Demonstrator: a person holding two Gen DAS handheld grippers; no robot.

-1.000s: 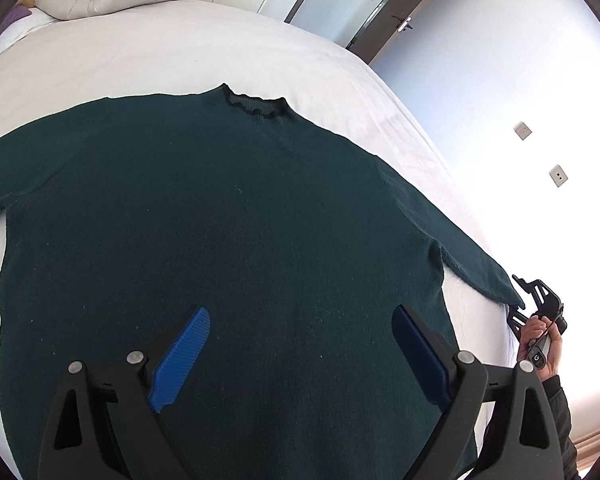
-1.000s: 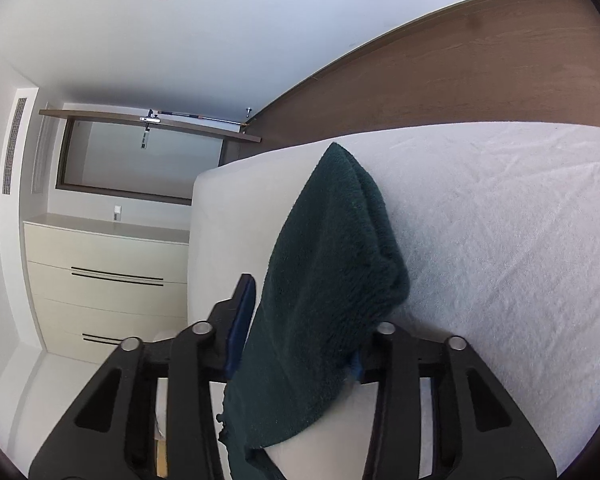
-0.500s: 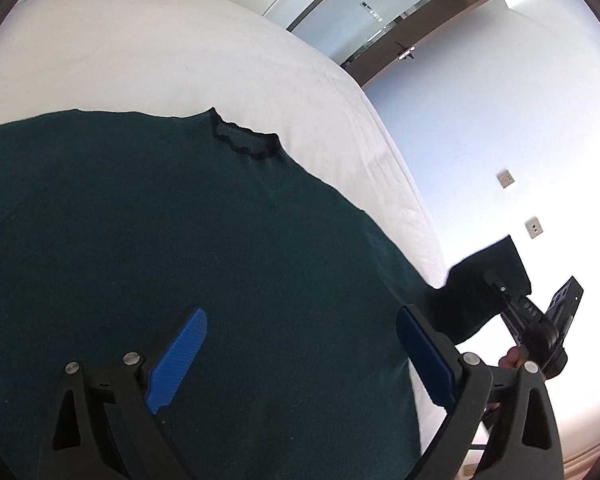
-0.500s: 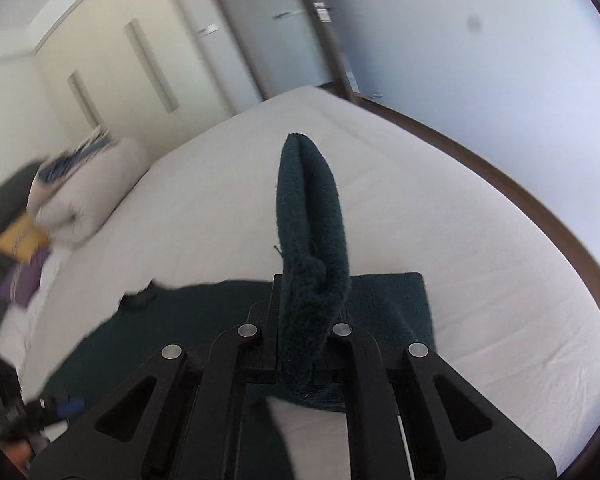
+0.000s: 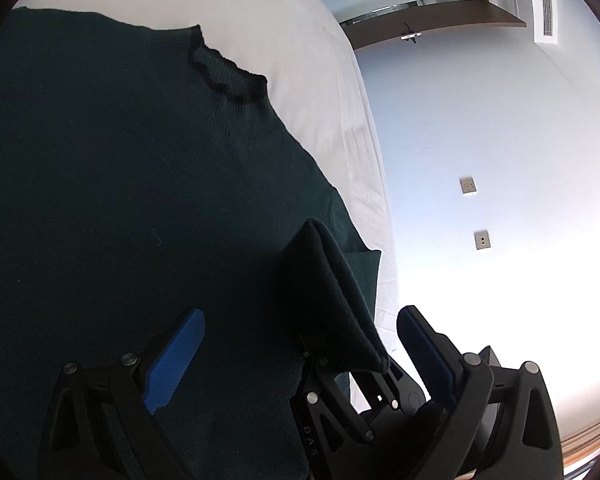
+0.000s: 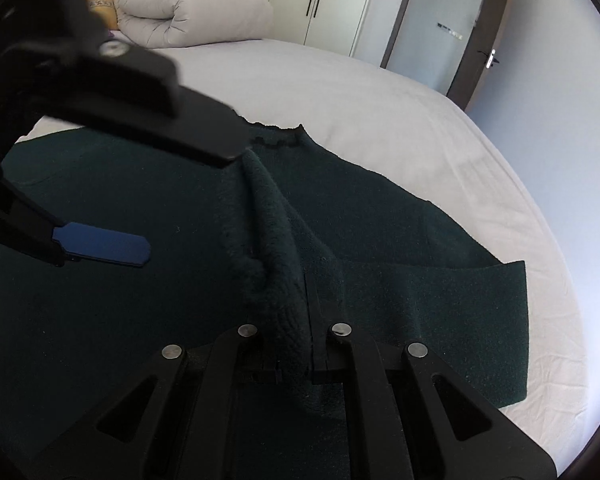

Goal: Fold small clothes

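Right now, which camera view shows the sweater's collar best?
The left wrist view: the ruffled collar of the dark green sweater is whole, near and unobstructed. In the right wrist view the left gripper covers part of the collar, which is farther away there.

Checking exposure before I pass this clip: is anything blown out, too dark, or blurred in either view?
Left wrist view: the wall at right is blown out to white, while the sweater reads near black with little texture. Right wrist view: evenly lit; the left gripper, close to the lens, looks soft. Both views bend at the edges.
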